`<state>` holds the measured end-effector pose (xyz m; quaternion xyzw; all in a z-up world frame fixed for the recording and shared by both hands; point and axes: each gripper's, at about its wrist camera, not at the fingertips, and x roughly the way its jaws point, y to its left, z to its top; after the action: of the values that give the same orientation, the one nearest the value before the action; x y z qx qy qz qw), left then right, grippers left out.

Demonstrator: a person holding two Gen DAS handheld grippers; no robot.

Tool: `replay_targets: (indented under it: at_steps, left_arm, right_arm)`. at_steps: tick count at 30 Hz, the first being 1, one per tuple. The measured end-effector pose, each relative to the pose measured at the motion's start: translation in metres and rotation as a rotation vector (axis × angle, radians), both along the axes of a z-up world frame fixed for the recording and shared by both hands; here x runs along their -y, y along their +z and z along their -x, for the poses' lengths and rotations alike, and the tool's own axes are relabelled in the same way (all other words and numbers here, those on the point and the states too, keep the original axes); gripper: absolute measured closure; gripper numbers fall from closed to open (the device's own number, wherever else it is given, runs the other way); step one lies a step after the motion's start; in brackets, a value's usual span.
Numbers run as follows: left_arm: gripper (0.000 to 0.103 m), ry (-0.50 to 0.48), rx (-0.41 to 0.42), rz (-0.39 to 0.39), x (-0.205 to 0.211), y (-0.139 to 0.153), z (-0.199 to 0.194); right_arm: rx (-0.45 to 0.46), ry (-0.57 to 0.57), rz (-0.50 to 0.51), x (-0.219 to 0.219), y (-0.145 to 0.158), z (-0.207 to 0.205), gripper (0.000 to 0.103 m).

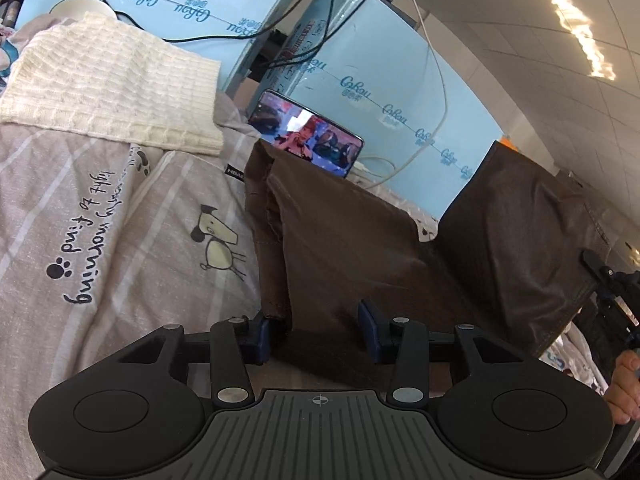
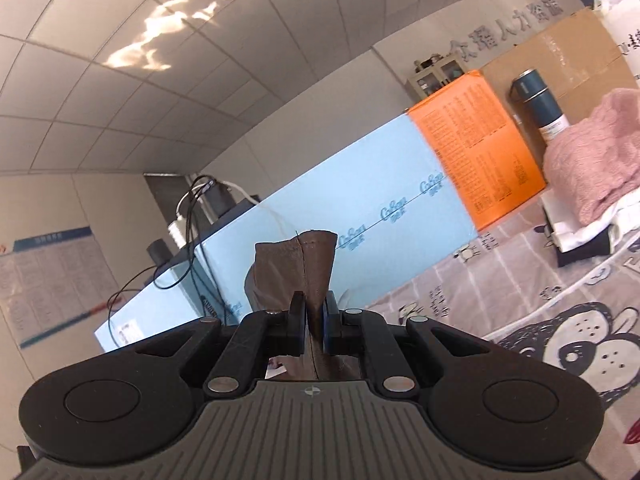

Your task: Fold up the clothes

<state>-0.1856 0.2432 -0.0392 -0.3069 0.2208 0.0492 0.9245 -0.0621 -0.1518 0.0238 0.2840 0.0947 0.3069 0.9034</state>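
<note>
A brown garment (image 1: 352, 240) lies over the printed bedsheet (image 1: 100, 220), and its right part is lifted up. My left gripper (image 1: 316, 332) is open low over the garment's near edge, with the cloth running between its blue pads (image 1: 370, 326) and nothing pinching it. In the right wrist view, my right gripper (image 2: 314, 320) is shut on a fold of the brown garment (image 2: 304, 268), whose stitched corner sticks up above the fingers. That right gripper shows at the right edge of the left wrist view, holding the raised part, with a hand (image 1: 624, 388) below it.
A folded cream knit (image 1: 112, 80) rests on the sheet at the back left. A phone (image 1: 308, 132) with a lit screen leans on light-blue boxes (image 1: 380, 52) draped with cables. At the right are a pink knit (image 2: 596, 160), a teal flask (image 2: 540, 100) and an orange box (image 2: 480, 144).
</note>
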Motion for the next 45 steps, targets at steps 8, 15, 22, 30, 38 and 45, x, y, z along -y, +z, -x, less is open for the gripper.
replay_targets:
  at_steps: [8,15,22,30,38,45]
  left_arm:
    - [0.038,-0.081,-0.028,-0.06,0.0,0.01,-0.018]
    - [0.033,-0.07,-0.071,0.011,-0.048,0.008,-0.069]
    - [0.034,-0.177,-0.065,0.003,-0.056,0.001,-0.115]
    - [0.09,-0.188,-0.033,-0.201,-0.03,0.006,-0.114]
    - [0.095,-0.1,-0.013,-0.368,-0.033,0.021,-0.113]
    - [0.065,-0.116,-0.076,-0.391,-0.047,0.012,-0.134]
  right_arm:
    - [-0.255,-0.162,-0.051,0.063,-0.045,-0.033,0.093]
    - [-0.474,-0.099,-0.144,0.083,-0.072,-0.064,0.05]
    - [-0.559,-0.046,-0.064,0.072,-0.065,-0.108,0.044]
    - [-0.518,-0.017,0.079,0.041,-0.049,-0.151,0.072]
    - [-0.326,0.067,0.038,0.014,-0.022,-0.163,0.088]
    - [-0.439,-0.06,0.145,0.018,-0.04,-0.175,0.066]
